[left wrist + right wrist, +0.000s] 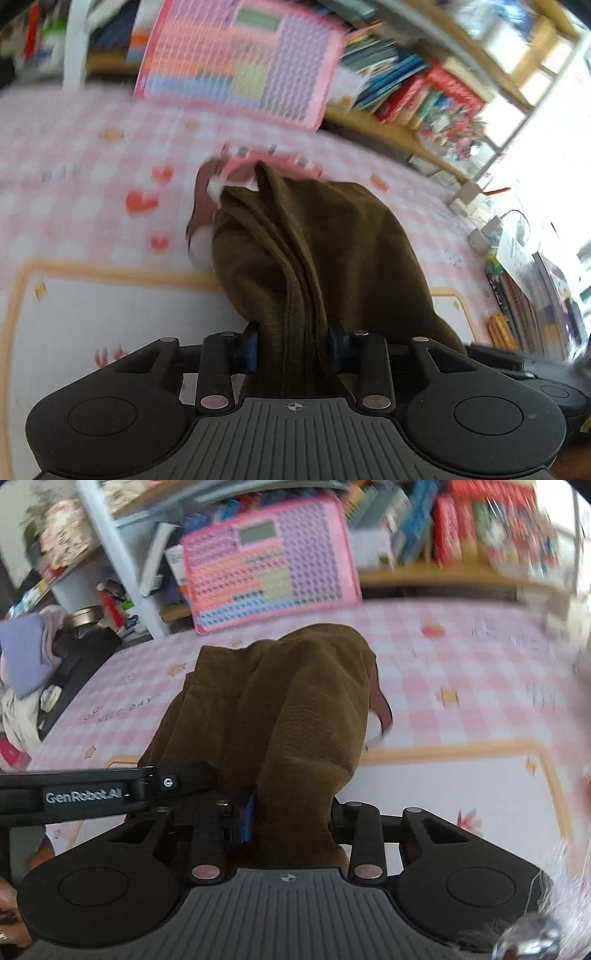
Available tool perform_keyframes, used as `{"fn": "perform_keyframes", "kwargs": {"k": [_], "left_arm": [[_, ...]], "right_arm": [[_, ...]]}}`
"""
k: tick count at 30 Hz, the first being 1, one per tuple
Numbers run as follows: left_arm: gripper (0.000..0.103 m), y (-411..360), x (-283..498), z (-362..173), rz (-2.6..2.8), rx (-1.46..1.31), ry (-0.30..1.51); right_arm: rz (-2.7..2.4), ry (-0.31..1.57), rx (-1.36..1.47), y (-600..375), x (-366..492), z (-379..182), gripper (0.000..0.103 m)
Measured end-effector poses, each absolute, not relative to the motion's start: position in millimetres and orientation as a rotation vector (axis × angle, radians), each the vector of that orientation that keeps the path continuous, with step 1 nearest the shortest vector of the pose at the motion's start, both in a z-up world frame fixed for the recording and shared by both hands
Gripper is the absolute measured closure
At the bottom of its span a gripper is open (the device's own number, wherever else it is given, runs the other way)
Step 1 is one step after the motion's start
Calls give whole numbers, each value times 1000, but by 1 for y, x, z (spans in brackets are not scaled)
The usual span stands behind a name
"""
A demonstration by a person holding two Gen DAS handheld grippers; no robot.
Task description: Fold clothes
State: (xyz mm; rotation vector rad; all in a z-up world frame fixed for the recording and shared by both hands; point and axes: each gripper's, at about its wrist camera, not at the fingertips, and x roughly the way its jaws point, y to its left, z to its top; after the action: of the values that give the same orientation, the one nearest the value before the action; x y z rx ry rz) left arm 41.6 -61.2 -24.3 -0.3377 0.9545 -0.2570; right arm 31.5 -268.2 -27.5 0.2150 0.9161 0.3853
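- Clearly, the brown garment point(306, 251) is bunched into thick vertical folds and lifted off the pink checked worktop point(74, 177), its far end drooping toward the cloth.
- It is gripped by the left tool point(293, 345), whose jaws are narrowed onto a rope of fabric; the same garment point(280, 716) is pinched by the right tool point(291, 819), also partly closed on a thick wad.
- Several layers seem to be caught at once, so an uneven fold could result when the piece is laid down.
- A slip is judged possible: only a gathered edge is held on each side, and the hanging weight could drag it out.
- A smaller pink-and-white item point(221, 188) lies just beyond the garment, partly hidden; it could be snagged or swept along if the cloth is lowered over it.
- The pink toy board point(269, 565) is propped at the worktop's far edge and could be knocked by a forward swing.
- Both views are blurred, so exact contact points cannot be told.
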Motion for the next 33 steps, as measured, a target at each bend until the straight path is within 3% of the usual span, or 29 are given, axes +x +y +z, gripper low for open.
{"fn": "perform_keyframes", "kwargs": {"k": [2,6,12,14,20,33], "left_arm": [[62,-58,42,-28,-251,-360,968],[52,-54,41,-38,-239,-402,991],[36,-53,41,-51,-230,-451,1018],[40,-56,41,-52,-240,-443,1010],[66,-76,35,-45,-243,-351,970],[70,-76,20,-4,-273,-321,811]], "right_arm": [[378,962,276,-276,34,-35,67],[355,1013,345,-289,34,-40,50],[354,1063,453,-298,37,-54,49],[359,1061,468,-299,38,-55,50],[385,1023,415,-291,36,-51,71],[434,784,269,-277,12,-12,75]]}}
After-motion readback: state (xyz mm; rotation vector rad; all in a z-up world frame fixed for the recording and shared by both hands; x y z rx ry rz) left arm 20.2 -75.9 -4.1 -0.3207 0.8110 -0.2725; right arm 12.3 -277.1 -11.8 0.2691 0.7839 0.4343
